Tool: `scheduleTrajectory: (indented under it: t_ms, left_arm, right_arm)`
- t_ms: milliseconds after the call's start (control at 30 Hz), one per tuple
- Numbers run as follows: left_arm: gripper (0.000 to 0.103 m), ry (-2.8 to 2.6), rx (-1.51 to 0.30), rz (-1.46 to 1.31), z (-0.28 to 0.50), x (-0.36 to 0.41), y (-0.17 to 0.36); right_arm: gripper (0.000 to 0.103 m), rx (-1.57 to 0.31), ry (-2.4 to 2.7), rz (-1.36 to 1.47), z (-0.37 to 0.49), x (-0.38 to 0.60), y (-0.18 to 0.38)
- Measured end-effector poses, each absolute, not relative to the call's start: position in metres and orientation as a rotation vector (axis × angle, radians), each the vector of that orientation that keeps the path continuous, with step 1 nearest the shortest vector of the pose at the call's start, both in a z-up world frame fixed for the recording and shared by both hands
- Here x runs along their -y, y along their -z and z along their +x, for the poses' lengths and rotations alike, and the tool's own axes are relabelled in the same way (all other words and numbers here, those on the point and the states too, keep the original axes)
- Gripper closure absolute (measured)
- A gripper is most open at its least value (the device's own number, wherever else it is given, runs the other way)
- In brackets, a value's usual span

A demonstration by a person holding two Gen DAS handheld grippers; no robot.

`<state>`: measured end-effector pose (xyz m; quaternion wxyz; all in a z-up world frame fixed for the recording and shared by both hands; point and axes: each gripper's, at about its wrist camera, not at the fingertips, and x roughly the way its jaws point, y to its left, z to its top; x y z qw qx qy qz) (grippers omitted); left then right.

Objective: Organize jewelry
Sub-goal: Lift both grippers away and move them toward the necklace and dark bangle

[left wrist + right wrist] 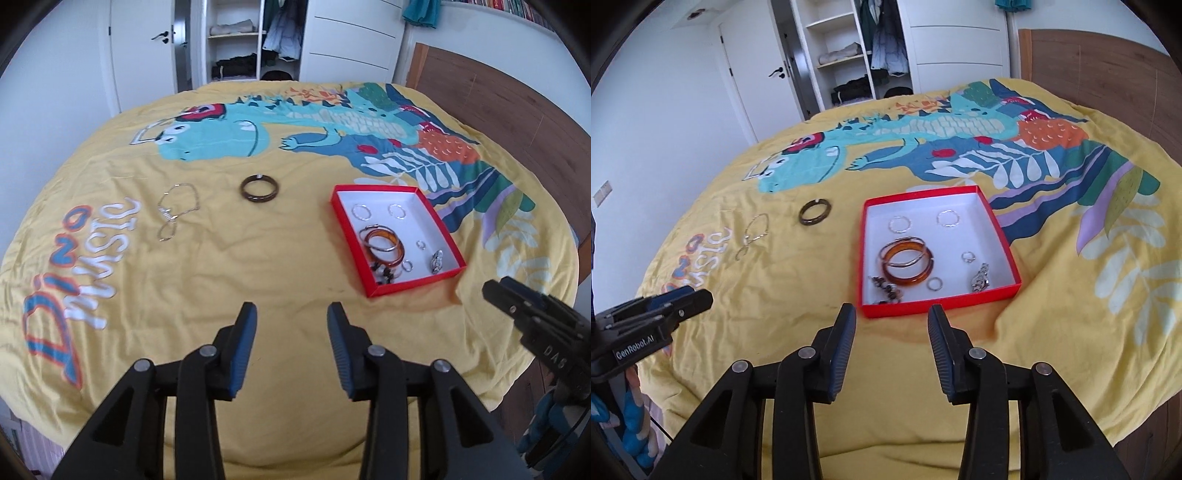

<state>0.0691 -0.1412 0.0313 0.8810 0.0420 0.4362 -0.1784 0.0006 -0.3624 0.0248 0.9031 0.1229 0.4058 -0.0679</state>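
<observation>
A red tray (1004, 236) with a white floor is seen just above centre in the right wrist view, resting on the yellow dinosaur bedspread (798, 295). Inside it, an amber bangle (908, 273) is laid at lower centre with a thin metal bangle (903, 251) overlapping it; two thin hoops (899, 224) are set along the upper part, small rings (967, 256) and a silver charm (979, 279) toward the right, and a dark beaded piece (886, 288) at the lower left corner. Outside the tray, to its left, a dark brown bangle (259, 188) is found alone on the cloth, and further left a fine silver chain (173, 212) is spread beside the printed lettering. At the bottom of each view, the left gripper (291, 314) and the right gripper (892, 314) are held wide apart over bare cloth, nothing between the blue pads. An open wardrobe (232, 40) is glimpsed at the top.
</observation>
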Motion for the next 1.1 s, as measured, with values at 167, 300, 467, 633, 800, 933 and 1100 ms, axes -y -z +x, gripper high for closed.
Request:
scheduleTrajectory:
  t_ms: [167,300,467,633,800,933,1100]
  left_arm:
    - [0.065,0.316,-0.841,0.08,0.036,0.107,-0.049]
    - [0.064,0.268,-0.779,0.069,0.012,0.082,-0.065]
    - [0.061,0.205,-0.715,0.065,-0.01,0.06,-0.079]
    - [0.061,0.174,-0.678,0.058,-0.022,0.051,-0.088]
    - [0.061,0.174,-0.66,0.051,-0.023,0.048,-0.092]
    - [0.061,0.178,-0.655,0.045,-0.021,0.048,-0.094]
    - [0.061,0.177,-0.652,0.041,-0.015,0.049,-0.094]
  right_arm:
    - [0.055,-0.791,0.107,0.231,-0.024,0.326,-0.049]
    - [0.051,-0.774,0.082,0.227,-0.036,0.31,-0.056]
    - [0.049,-0.761,0.059,0.216,-0.052,0.29,-0.062]
    - [0.049,-0.747,0.056,0.219,-0.059,0.28,-0.066]
    - [0.047,-0.732,0.059,0.217,-0.059,0.276,-0.07]
    - [0.047,-0.718,0.062,0.212,-0.056,0.271,-0.074]
    - [0.046,-0.712,0.065,0.2,-0.051,0.268,-0.075]
